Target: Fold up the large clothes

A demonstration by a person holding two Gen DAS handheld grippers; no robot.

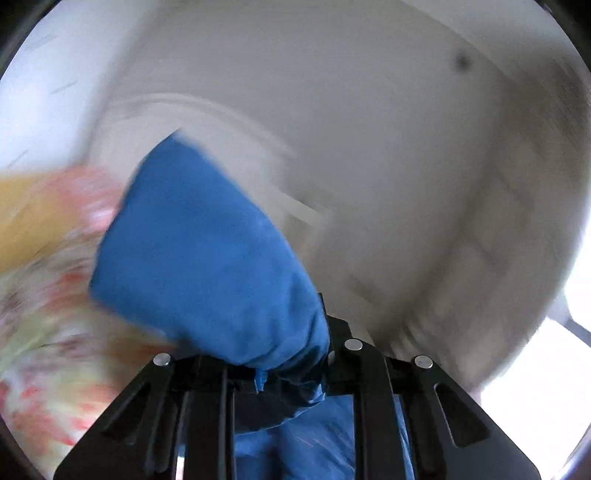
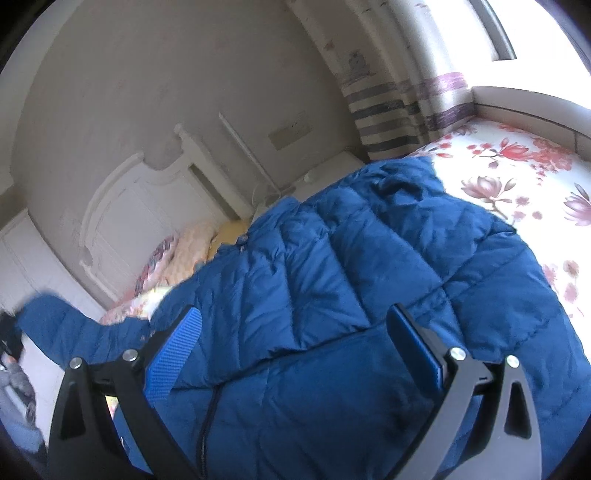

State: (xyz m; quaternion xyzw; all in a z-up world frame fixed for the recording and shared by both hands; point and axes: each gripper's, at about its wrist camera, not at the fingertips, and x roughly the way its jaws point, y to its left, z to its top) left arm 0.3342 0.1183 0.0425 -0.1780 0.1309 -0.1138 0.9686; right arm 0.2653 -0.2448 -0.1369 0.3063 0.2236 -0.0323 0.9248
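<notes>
Left claw [image 1: 291,369] clenched on blue jacket [image 2: 369,295]; right claw [image 2: 295,343] spread above, floral bedsheet [image 2: 517,166] beyond.

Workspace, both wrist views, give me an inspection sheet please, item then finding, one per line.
Surface: bed with floral sheet.
Job's things: blue puffer jacket spread on the bed; one part, seemingly a sleeve, lifted.
Clutter: pillows by the headboard.
Grippers: left gripper shut on the sleeve; right gripper open above the jacket.
Cables: a thin cord by the wall, unclear.
Surroundings: striped curtain, bright window; left view blurred.
</notes>
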